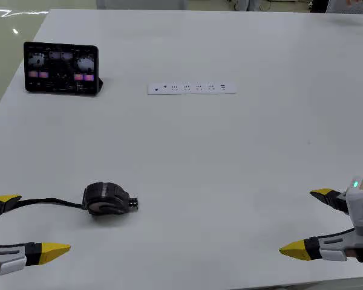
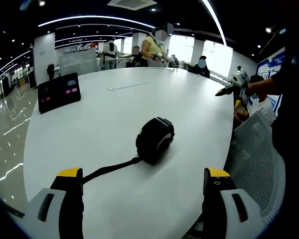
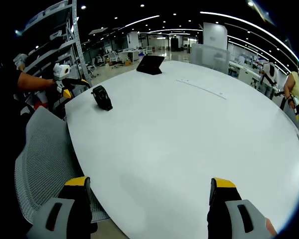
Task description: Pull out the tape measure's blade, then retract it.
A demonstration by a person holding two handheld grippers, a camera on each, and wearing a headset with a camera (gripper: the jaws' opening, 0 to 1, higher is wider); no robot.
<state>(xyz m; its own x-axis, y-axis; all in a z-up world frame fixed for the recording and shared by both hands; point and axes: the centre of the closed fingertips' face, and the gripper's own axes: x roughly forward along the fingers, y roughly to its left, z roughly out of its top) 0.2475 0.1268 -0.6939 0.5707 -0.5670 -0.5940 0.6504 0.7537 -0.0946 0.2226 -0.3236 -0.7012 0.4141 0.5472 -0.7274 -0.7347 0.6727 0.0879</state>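
At the near-left edge of the white worktop (image 1: 230, 151), the left gripper (image 1: 42, 222) has its jaws apart and holds nothing. The black tape measure (image 1: 106, 198) lies just beside it, blade in, its strap (image 1: 48, 202) trailing toward one jaw. A tablet (image 1: 61, 67) stands near the far-left corner, and a power strip (image 1: 192, 89) lies mid-worktop toward the far edge. At the near-right edge, the right gripper (image 1: 296, 220) has its jaws apart, holding nothing.

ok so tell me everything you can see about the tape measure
The tape measure is a rounded black case, plastic or rubber by its look, with a paler grey face. It rests on the white table near the person's left, gripped by nothing. The blade looks retracted: just a small dark tip shows at one end. A black strap trails from the other end across the table towards the left gripper, whose jaws stand open; whether it touches a jaw I cannot tell.
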